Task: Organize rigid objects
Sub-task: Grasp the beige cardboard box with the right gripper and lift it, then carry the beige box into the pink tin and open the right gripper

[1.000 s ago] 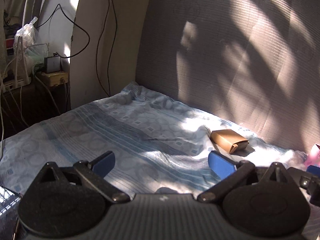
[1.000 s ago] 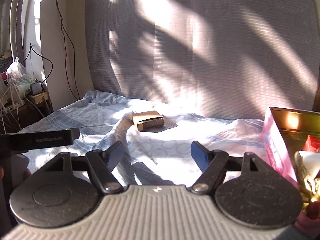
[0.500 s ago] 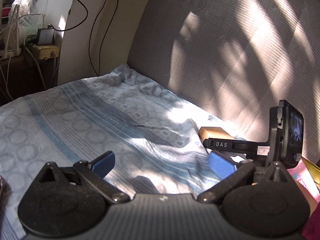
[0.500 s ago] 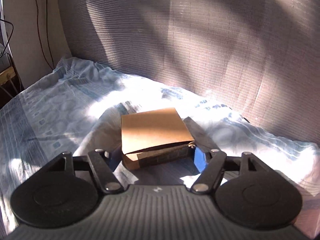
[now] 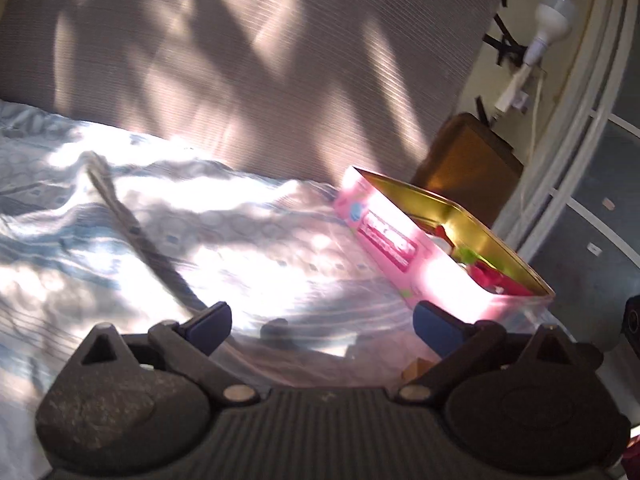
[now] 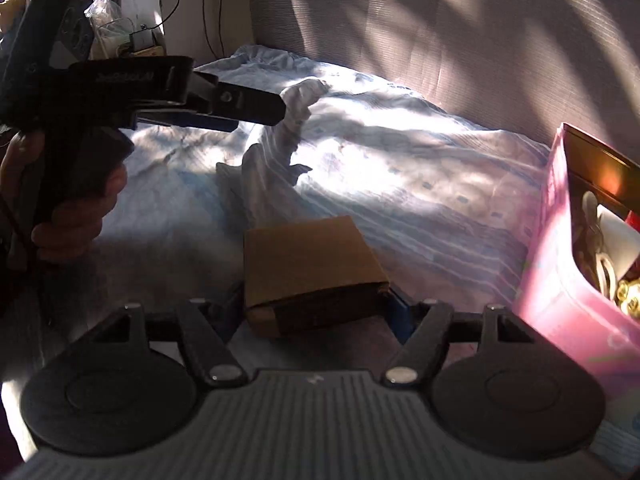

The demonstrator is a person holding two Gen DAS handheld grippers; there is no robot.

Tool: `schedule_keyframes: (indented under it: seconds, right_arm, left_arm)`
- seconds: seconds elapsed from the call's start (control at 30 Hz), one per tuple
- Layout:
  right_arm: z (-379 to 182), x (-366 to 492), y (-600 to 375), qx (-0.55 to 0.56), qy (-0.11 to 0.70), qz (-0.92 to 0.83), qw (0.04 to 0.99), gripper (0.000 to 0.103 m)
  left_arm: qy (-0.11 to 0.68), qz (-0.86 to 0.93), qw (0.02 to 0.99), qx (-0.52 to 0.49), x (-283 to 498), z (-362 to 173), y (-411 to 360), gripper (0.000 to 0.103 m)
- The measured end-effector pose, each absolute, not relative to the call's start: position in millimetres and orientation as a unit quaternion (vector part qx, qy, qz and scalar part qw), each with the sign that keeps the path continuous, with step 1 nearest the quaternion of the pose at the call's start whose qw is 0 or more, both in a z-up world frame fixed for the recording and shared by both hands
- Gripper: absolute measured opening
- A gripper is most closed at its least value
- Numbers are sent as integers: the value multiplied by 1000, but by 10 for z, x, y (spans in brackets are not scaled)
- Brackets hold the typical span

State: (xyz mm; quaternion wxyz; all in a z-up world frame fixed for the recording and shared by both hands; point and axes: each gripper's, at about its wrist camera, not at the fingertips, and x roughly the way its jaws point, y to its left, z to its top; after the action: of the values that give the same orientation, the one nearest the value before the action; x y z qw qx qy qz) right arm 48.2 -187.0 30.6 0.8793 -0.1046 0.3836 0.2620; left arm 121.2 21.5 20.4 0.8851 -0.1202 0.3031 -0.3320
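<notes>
A brown cardboard box (image 6: 308,256) sits between the fingers of my right gripper (image 6: 316,312), which is shut on it just above the blue patterned bedsheet (image 6: 400,184). An open pink tin (image 6: 560,280) with several small items inside stands to the right of it. In the left wrist view the same pink tin (image 5: 400,240) lies ahead and to the right. My left gripper (image 5: 320,316) is open, its jaws closing with nothing between them. A hand (image 6: 76,208) holds that left gripper (image 6: 260,110) at the upper left of the right wrist view.
A grey ribbed headboard (image 5: 280,60) runs along the far side of the bed. The sheet has a raised fold (image 6: 280,140). A brown wooden piece (image 5: 468,160) and a light bulb (image 5: 552,16) are at the right; cables and a plastic bag (image 6: 104,16) at the far left.
My right gripper reached the cardboard box, took hold of it and moved it toward the pink tin. The left gripper swung right, so the tin now fills its view.
</notes>
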Motion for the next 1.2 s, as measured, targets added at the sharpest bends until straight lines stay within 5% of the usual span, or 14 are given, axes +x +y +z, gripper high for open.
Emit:
schedule_keyframes:
  seconds: [0.13, 0.37, 0.53, 0.6, 0.67, 0.73, 1.2]
  right_arm:
    - [297, 21, -2424, -109, 371, 174, 905, 91]
    - [274, -575, -2719, -33, 325, 100, 940, 89]
    - [289, -600, -2571, -11, 300, 122, 946, 77]
    - [283, -511, -2509, -16, 298, 120, 947, 72]
    - [238, -466, -2472, -10, 307, 125, 944, 60]
    - [191, -425, -2411, -8, 305, 118, 945, 36]
    - [762, -170, -2681, -39, 181, 59, 981, 35]
  left_arm:
    - [325, -385, 859, -87, 923, 182, -407, 90]
    - [346, -402, 846, -62, 663, 201, -891, 87]
    - [358, -390, 847, -42, 614, 182, -947, 86]
    - [367, -383, 847, -38, 605, 138, -975, 75]
    - [395, -392, 830, -41, 607, 25, -1055, 52]
    - [378, -385, 841, -28, 513, 34, -1114, 53]
    - [279, -405, 871, -14, 827, 944, -1557, 52]
